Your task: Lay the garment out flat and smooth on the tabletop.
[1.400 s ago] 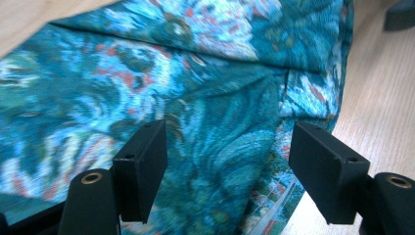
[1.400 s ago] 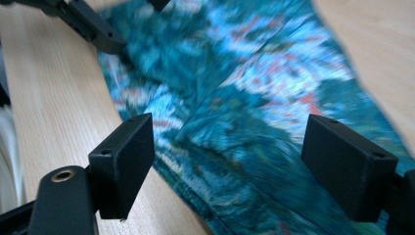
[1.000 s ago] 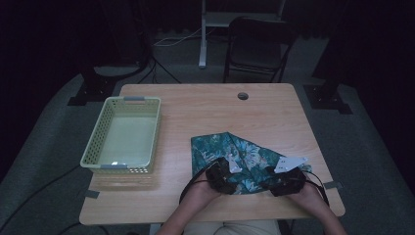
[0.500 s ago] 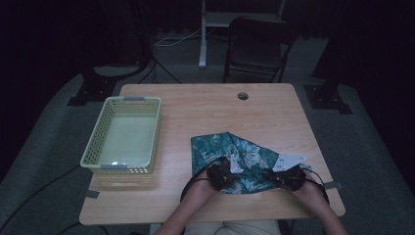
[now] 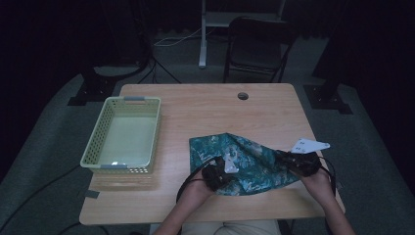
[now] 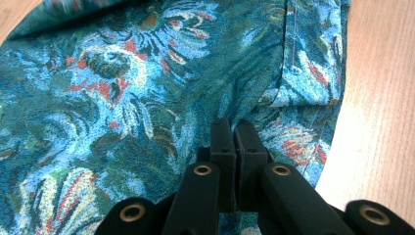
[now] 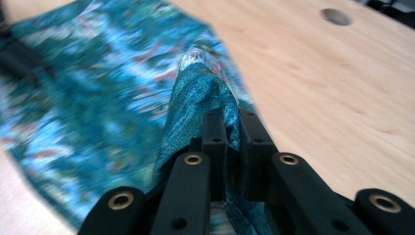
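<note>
Gripping the patterned cloth [image 5: 254, 161] at its near edge, both the left gripper [image 6: 235, 142] and right gripper [image 7: 227, 129] had just clamped shut on fabric; any folding or transfer to the basket [image 5: 100, 159] remained undone.

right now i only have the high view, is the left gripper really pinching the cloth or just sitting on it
Observer: The left gripper is shut, its fingers nipping a small pucker of the cloth.
Operator: where on the cloth
Observer: Right beside a hemmed, folded-over edge, close to bare table.
Operator: and the right one
Observer: The right gripper has just been closing its fingers, and they pinch a raised ridge of cloth between them.
</note>
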Demonstrator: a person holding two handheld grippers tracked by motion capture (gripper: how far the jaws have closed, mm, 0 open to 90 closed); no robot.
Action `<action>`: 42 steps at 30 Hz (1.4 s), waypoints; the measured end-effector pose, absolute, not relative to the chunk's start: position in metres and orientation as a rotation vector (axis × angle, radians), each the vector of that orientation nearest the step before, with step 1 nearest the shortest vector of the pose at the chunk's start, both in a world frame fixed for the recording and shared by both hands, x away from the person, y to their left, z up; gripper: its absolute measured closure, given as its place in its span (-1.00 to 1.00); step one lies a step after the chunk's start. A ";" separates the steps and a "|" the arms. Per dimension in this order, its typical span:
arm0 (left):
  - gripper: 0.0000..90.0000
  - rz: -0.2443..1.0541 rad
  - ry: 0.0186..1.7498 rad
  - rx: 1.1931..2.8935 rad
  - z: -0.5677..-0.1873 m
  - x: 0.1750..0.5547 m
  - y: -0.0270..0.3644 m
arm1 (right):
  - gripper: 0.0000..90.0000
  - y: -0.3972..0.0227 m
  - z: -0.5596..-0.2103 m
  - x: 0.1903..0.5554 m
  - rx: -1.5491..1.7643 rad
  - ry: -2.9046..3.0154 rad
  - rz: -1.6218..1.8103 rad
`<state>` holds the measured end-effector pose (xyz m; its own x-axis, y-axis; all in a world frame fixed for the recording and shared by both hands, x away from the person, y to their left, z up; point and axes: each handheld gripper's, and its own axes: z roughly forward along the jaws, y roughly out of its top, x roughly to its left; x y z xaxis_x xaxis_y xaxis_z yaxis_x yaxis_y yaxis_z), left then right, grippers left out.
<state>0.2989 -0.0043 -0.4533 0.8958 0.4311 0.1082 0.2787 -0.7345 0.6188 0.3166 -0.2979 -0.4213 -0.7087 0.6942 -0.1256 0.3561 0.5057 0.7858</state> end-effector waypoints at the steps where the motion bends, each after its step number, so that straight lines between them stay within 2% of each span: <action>1: 0.99 0.324 0.511 2.432 -0.453 0.298 -0.003 | 0.85 -0.301 -0.420 0.320 0.889 2.308 1.074; 8: 0.99 0.335 0.530 2.412 -0.449 0.296 0.006 | 0.85 -0.322 -0.417 0.344 1.047 2.252 1.111; 26: 0.99 0.314 0.556 2.426 -0.453 0.294 0.017 | 0.82 -0.357 -0.440 0.414 1.246 2.323 1.004; 34: 0.99 0.295 0.570 2.425 -0.457 0.293 0.019 | 0.76 -0.374 -0.454 0.430 1.329 2.340 0.992; 42: 0.98 0.275 0.595 2.408 -0.463 0.293 0.025 | 0.73 -0.399 -0.455 0.429 1.436 2.246 1.030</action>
